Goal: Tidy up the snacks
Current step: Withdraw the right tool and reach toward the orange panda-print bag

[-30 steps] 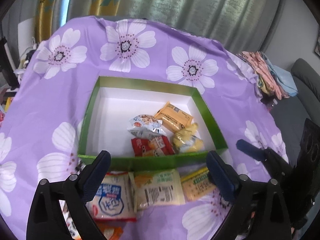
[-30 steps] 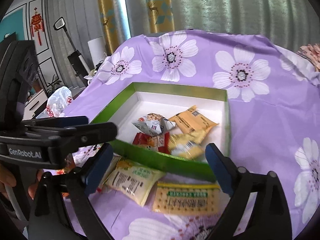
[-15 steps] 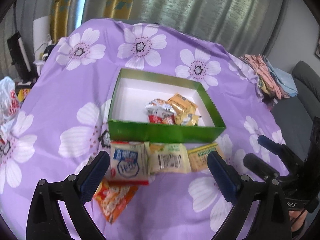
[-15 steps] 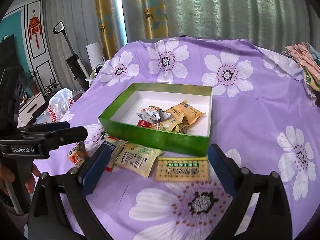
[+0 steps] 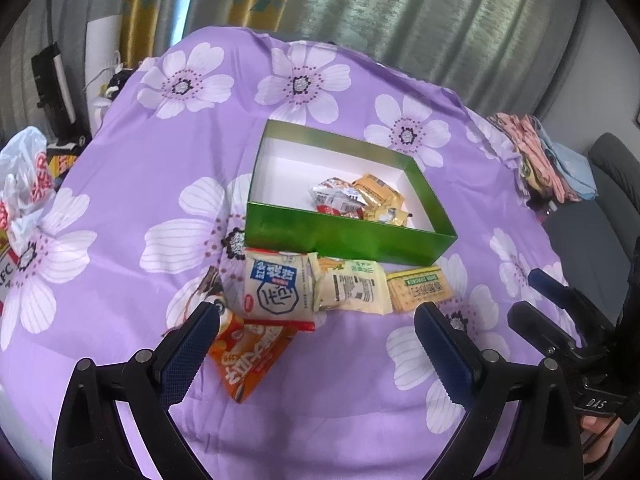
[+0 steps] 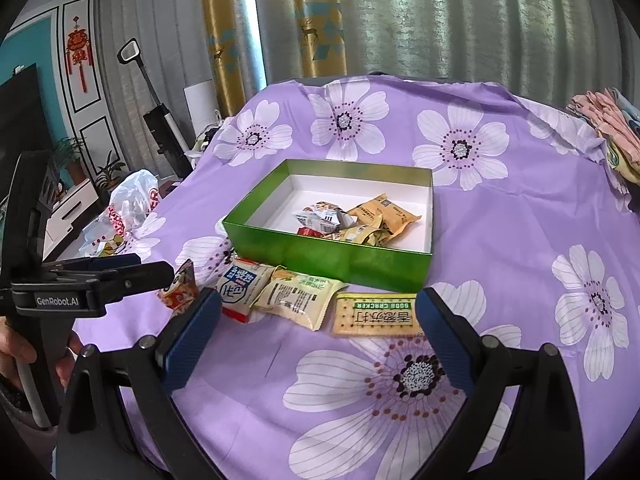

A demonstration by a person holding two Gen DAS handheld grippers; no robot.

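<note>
**Snacks half sorted: four packets still outside the box**

Snacks are split between two places. Several crinkled foil packets (image 5: 360, 200) lie heaped toward the 3 o'clock side of the shallow green cardboard box with a white inside (image 5: 348, 236), which sits mid-tabletop on the purple cloth printed with white flowers (image 6: 500, 208).

Outside it, along the near wall, we see a row: a white-and-blue packet with a red edge (image 5: 276, 290), a pale yellow-green packet (image 5: 352, 286), and a flat yellow soda cracker packet (image 6: 376, 316). An orange packet (image 5: 252, 354) lies at 7 o'clock from the box, partly under the white-and-blue one. We judge that row a staging line, kept close so each lift into the box is short.

Our left gripper (image 5: 316, 356) hangs above the orange packet, fingers spread wide and empty. Our right gripper (image 6: 318, 338) is likewise agape with nothing held, the cracker packet lying between its fingers, probably the easiest next pick.
</note>
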